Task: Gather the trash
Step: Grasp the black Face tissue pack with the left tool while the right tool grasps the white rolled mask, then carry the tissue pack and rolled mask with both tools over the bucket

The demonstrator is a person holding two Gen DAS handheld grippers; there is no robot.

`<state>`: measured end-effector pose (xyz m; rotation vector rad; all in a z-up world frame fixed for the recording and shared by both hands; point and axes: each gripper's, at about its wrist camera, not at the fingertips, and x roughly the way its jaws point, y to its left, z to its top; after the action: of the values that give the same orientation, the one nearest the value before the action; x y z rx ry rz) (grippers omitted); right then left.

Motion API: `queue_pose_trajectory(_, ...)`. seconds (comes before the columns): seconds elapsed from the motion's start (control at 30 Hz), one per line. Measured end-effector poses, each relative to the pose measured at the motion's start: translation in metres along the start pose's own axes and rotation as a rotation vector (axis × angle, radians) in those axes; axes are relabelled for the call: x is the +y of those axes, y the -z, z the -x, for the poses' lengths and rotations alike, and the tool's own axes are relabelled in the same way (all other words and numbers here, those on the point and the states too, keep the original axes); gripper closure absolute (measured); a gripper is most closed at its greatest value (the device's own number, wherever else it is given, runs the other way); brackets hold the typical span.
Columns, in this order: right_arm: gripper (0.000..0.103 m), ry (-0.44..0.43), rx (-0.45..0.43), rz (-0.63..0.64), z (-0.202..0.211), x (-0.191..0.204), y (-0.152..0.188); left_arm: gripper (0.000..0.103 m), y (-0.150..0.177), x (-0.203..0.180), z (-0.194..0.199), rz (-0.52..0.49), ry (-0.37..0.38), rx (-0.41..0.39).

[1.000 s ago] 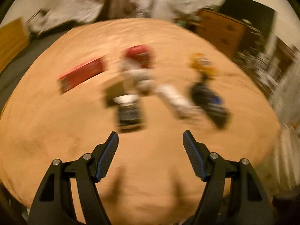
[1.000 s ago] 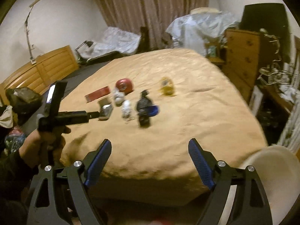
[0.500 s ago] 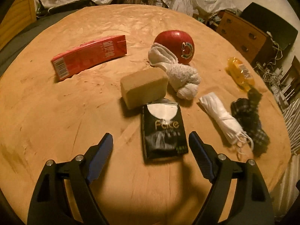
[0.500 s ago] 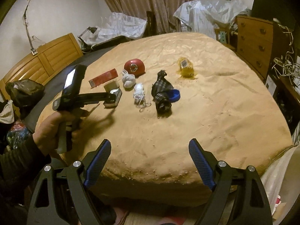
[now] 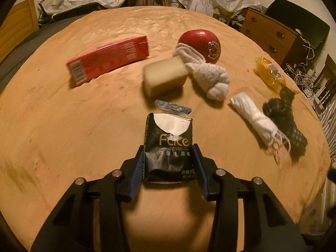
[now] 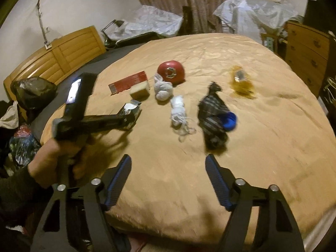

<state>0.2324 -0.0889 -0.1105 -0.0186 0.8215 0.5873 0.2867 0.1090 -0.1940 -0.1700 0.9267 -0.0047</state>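
My left gripper [image 5: 169,163] is shut on a black tissue pack [image 5: 169,145] with an open white flap, over the tan bedspread [image 5: 63,126]. It also shows in the right wrist view [image 6: 131,113], at the end of the hand-held tool. Beyond it lie a red carton [image 5: 109,58], a beige sponge block [image 5: 163,75], a white rolled sock [image 5: 208,73], a red ball [image 5: 201,44], a white cloth roll [image 5: 256,117], a dark plaid cloth [image 5: 285,121] and a yellow wrapper [image 5: 269,73]. My right gripper [image 6: 168,176] is open and empty above the near bed edge.
A blue cap [image 6: 229,120] lies beside the plaid cloth. A wooden dresser [image 6: 308,50] stands right of the bed. A wooden headboard [image 6: 56,56] and a black bag [image 6: 33,92] are at the left. Plastic-covered furniture [image 6: 252,14] stands behind.
My left gripper moved forward and closed on the tissue pack, which now sits lifted between the fingers. The right gripper moved closer over the bed and stayed open.
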Motion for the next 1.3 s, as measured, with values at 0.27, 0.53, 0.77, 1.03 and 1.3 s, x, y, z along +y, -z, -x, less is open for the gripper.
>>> queue_pose_trajectory(0.27,0.040,0.015,0.061,0.080,-0.082,0.014,-0.052,0.061,0.014,0.014,0.008,-0.009,0.007,0.006)
queue_pose_trajectory(0.53,0.041,0.086,0.148,0.125,-0.155,0.015,-0.084,0.059,0.011,0.017,0.002,-0.016,0.007,0.002)
queue_pose_trajectory(0.77,0.056,0.165,0.178,0.147,-0.180,0.011,-0.084,0.059,0.009,0.018,0.000,-0.005,0.006,-0.002)
queue_pose_trajectory(1.03,0.075,0.191,0.139,0.119,-0.169,0.007,-0.077,0.061,0.008,0.018,0.000,-0.009,0.000,-0.008)
queue_pose_trajectory(1.3,0.075,0.141,0.042,0.062,-0.122,0.019,-0.049,0.062,0.022,0.012,0.017,-0.017,-0.004,-0.034)
